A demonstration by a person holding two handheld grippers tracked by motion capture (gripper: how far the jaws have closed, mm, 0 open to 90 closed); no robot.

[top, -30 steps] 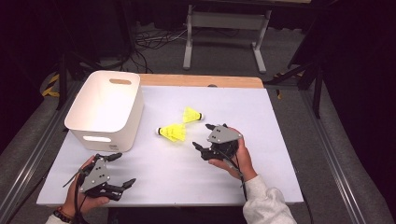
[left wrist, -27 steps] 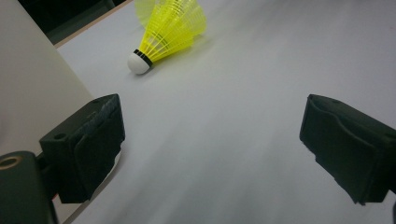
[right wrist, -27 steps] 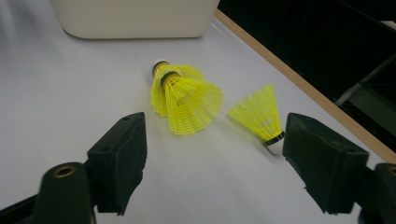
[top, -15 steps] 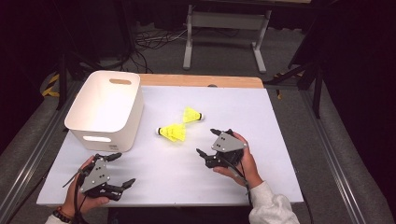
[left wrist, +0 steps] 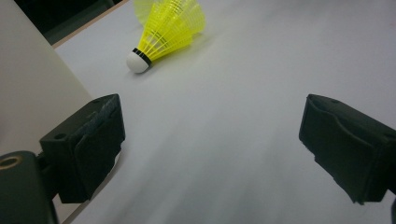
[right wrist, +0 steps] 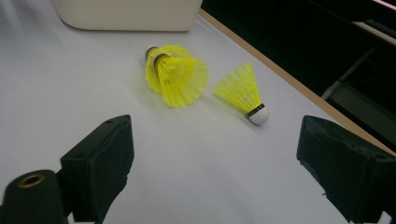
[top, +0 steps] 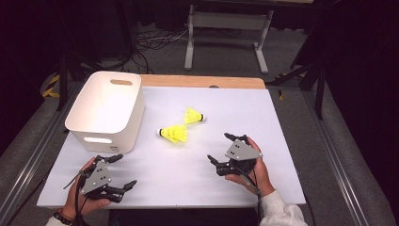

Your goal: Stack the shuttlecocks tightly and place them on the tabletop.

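Yellow shuttlecocks lie mid-table: a nested pair (top: 173,133) and a single one (top: 194,116) just behind it. The right gripper view shows the pair (right wrist: 178,76) with the single shuttlecock (right wrist: 243,91) to its right, white cork toward me. My right gripper (top: 219,148) is open and empty, a short way right of and nearer than them; its jaws (right wrist: 215,172) stand wide apart. My left gripper (top: 123,170) is open and empty near the front left edge, in front of the white bin (top: 106,110). Ahead of its jaws (left wrist: 210,149) lies a shuttlecock (left wrist: 164,32).
The white table (top: 244,106) has a wooden strip along its far edge. The bin's wall (left wrist: 28,88) stands close beside the left jaw. Dark floor, cables and a metal stand lie beyond the table.
My right gripper has drawn back from the shuttlecocks, toward the front edge and a little to the right. The left gripper and the shuttlecocks have stayed where they were.
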